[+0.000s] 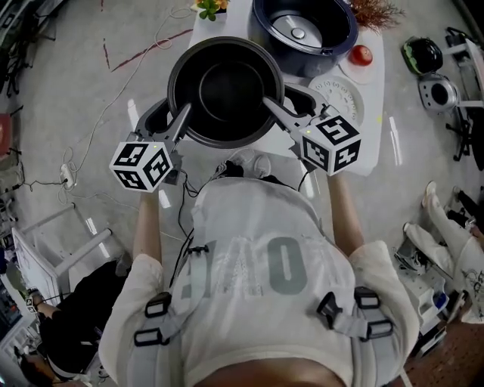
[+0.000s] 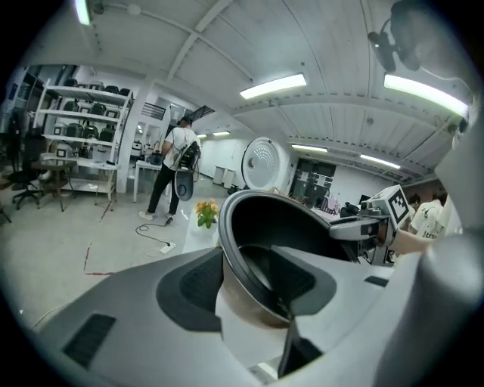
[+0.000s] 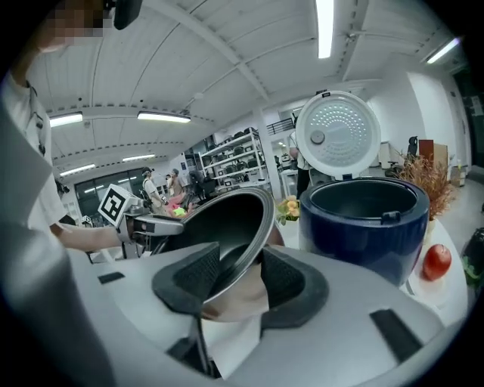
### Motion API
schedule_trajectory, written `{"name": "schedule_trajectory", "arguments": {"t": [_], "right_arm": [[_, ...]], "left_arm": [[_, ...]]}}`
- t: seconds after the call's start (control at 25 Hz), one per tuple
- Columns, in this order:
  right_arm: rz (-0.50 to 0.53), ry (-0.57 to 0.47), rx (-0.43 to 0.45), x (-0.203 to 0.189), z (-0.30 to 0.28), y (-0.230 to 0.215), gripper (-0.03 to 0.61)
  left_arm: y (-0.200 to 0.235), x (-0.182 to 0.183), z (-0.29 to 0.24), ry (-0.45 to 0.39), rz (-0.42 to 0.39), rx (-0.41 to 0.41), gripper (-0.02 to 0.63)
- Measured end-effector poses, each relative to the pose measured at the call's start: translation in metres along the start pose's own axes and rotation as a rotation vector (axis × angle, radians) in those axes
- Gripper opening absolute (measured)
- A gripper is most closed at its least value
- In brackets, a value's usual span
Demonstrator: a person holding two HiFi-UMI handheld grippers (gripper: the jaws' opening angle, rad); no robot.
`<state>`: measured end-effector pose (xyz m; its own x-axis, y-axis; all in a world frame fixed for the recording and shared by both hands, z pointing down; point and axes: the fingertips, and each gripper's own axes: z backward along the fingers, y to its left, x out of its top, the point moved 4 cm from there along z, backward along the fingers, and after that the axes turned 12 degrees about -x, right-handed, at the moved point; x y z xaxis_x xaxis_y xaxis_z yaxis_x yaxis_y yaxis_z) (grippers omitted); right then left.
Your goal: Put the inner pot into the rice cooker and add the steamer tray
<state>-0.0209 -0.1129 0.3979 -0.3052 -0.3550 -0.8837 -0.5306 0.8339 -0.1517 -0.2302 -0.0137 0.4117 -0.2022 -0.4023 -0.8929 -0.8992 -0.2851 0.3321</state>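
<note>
**Inspector:** Where is the task item?

**Assistant:** The round inner pot (image 1: pixel 225 91), dark non-stick inside and bare metal outside, is carried between the two grippers over the near part of the white bench (image 1: pixel 374 143). It sits just in front of the navy-blue rice cooker (image 1: pixel 302 30), not inside it.

**Inspector:** And the left gripper?

**Assistant:** The left gripper (image 1: pixel 175 117) is on the pot's left rim. In the left gripper view its fingers (image 2: pixel 198 283) pinch the pot wall, one against the metal outside and one over the dark lining inside.

**Inspector:** The right gripper?

**Assistant:** The right gripper (image 1: pixel 278 106) has the opposite rim. The right gripper view shows the rim clamped between its two black ribbed pads (image 3: pixel 190 277), with both pads in contact.

**Inspector:** What state is the cooker in?

**Assistant:** It is open. The round white lid (image 3: pixel 338 134) stands upright behind the body, and the metal heating plate shows at the bottom of the cavity.

**Inspector:** Where is the steamer tray?

**Assistant:** The white round perforated steamer tray (image 1: pixel 344 91) lies flat on the bench to the right of the pot, partly behind the right gripper. A small red fruit (image 1: pixel 361 54) lies beside the cooker, and yellow flowers (image 1: pixel 210 7) stand at the far left of the bench.

**Inspector:** Does the pot's base touch the bench?

**Assistant:** I cannot tell, because the pot hides it from above.
</note>
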Motion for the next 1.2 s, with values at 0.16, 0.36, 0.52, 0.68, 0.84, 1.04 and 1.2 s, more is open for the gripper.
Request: {"name": "schedule_trajectory", "arguments": {"t": [0.16,0.36,0.52,0.68,0.84,1.04,1.2], "right_arm": [[0.011,-0.071,0.022,0.034,-0.012,0.009,0.179],[0.047,-0.161,-0.002,0.081,-0.009,0.018,0.177],[0.048,-0.227,-0.036,0.113,0.005,0.023,0.176],[0.018,-0.284,-0.100,0.141,0.017,0.006,0.175],[-0.032,-0.314,-0.215,0.162,0.034,-0.023,0.168],[-0.078,-0.340,-0.357,0.179,0.053,-0.056,0.163],[-0.115,-0.335,-0.422,0.185,0.060,-0.092,0.160]], "left_arm": [[0.011,0.033,0.015,-0.066,-0.076,0.038,0.201],[0.015,0.078,0.026,-0.179,-0.130,0.045,0.201],[0.011,0.114,0.030,-0.257,-0.190,0.020,0.201],[0.005,0.157,0.012,-0.312,-0.249,-0.051,0.201],[-0.012,0.195,-0.017,-0.353,-0.292,-0.137,0.201],[-0.029,0.227,-0.057,-0.350,-0.326,-0.236,0.201],[-0.036,0.240,-0.098,-0.328,-0.306,-0.280,0.201]]}}
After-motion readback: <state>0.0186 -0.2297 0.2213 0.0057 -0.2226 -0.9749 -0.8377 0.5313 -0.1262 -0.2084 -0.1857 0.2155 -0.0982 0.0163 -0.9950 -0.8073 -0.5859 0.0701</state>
